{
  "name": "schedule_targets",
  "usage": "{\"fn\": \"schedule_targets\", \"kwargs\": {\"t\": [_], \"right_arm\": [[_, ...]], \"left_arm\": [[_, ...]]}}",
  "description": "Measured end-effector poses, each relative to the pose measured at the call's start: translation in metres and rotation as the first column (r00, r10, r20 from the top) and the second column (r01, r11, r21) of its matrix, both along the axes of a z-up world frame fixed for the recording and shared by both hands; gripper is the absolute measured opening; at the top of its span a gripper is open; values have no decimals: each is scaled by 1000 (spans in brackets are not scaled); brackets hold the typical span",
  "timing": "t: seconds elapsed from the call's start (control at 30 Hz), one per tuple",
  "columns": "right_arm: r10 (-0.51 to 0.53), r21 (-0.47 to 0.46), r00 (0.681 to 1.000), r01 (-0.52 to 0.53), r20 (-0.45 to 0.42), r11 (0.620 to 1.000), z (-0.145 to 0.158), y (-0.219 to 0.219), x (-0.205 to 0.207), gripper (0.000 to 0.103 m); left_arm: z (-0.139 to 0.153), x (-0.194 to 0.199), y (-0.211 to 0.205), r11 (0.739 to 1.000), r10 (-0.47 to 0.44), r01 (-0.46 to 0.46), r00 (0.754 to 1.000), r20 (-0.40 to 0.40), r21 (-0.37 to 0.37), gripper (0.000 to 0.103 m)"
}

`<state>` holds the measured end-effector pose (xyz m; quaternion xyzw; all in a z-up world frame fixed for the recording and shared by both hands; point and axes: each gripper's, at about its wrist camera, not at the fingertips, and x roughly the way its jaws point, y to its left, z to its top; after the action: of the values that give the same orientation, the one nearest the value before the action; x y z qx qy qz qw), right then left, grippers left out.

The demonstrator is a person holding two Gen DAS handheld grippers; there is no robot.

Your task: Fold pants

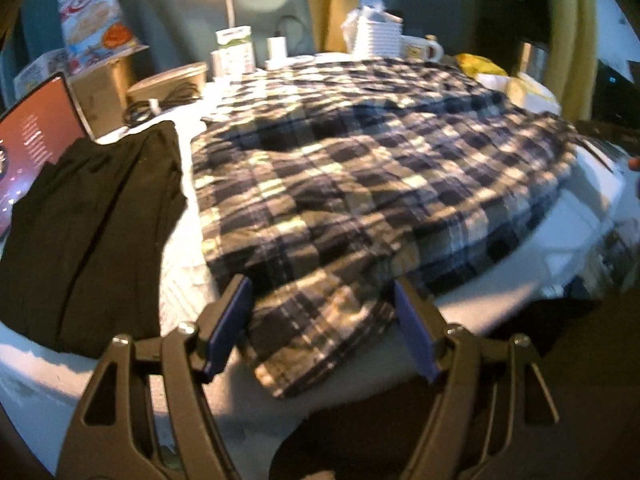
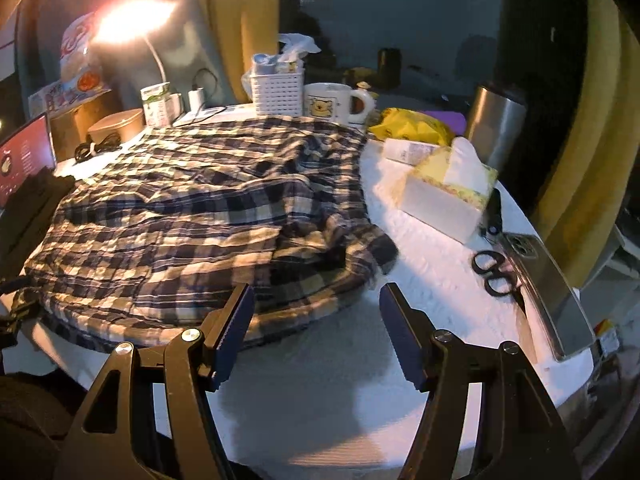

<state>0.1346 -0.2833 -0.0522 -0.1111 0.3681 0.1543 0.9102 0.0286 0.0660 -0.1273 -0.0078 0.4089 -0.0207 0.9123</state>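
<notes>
Left wrist view shows the left gripper [image 1: 322, 312] with its jaws spread wide and nothing between the blue pads, hovering over the near edge of the plaid pants [image 1: 360, 168]; a corner of the checked fabric droops over the counter [image 1: 580, 236] edge right between the two fingers, though whether a pad touches it cannot be told. The pants lie spread across most of the white counter, wrinkled and layered, dark navy and cream checks. To their left lies a black garment [image 1: 88, 232], just beside the plaid cloth with a strip of white counter between them, and behind that stands a screen [image 1: 36, 148] glowing red. Right wrist view has the right gripper [image 2: 316, 312] likewise wide open and empty, poised above bare counter at the near right corner of the pants, its left finger over the cloth's edge and its right finger over white surface. Beyond the pants stand a white slatted basket [image 2: 278, 94] and a mug [image 2: 334, 104] with a bear picture. On the right side of the counter are a tissue box [image 2: 444, 188], black scissors [image 2: 494, 270], a phone [image 2: 548, 276] and a steel tumbler [image 2: 496, 124]. A lit lamp [image 2: 128, 20] glares at the back left.
</notes>
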Motion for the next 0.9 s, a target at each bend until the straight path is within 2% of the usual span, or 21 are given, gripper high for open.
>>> {"fn": "schedule_targets", "kwargs": {"t": [0.07, 0.17, 0.37, 0.43, 0.47, 0.5, 0.53, 0.57, 0.6, 0.63, 0.73, 0.9], "right_arm": [[-4, 3, 1000, 4, -2, 1000, -1, -2, 0, 68], [-4, 14, 1000, 4, -12, 1000, -3, -3, 0, 68], [2, -1, 1000, -2, -21, 1000, -10, -4, 1, 68], [-13, -37, 1000, 13, -12, 999, -12, -8, 3, 68], [-23, -59, 1000, 22, -4, 998, -12, -11, 4, 68], [-35, -93, 999, 36, 9, 995, -13, -13, 5, 68], [-46, -137, 999, 49, 25, 989, -14, -15, 7, 68], [-49, -168, 998, 54, 34, 984, -16, -16, 8, 68], [-40, -200, 998, 47, 39, 979, -19, -17, 10, 68], [-20, -221, 999, 27, 33, 975, -24, -16, 11, 68], [68, -291, 998, -61, 14, 955, -38, -8, 15, 68], [171, -368, 984, -141, 51, 919, -44, 9, 29, 68]], "left_arm": [[2, -7, 2, 999, -41, 41, 999, -5, -23, 73], [3, -15, 3, 995, -97, 97, 995, -21, -4, 73], [1, -16, 2, 993, -121, 121, 993, 2, 17, 72], [1, -17, 2, 991, -133, 133, 991, 17, 11, 62], [1, -17, 2, 991, -137, 137, 990, 20, 6, 51], [2, -17, 2, 991, -131, 131, 991, 28, 2, 28], [3, -17, 4, 993, -116, 117, 993, 35, -10, 13], [4, -16, 10, 993, -92, 95, 995, 43, -64, 8], [7, -15, 21, 984, -73, 81, 996, 54, -157, 7], [9, -13, 26, 977, -62, 72, 996, 57, -200, 7], [17, -11, 27, 980, -51, 66, 995, 84, -186, 6], [20, -8, 20, 984, -70, 83, 994, 85, -157, 5]]}}
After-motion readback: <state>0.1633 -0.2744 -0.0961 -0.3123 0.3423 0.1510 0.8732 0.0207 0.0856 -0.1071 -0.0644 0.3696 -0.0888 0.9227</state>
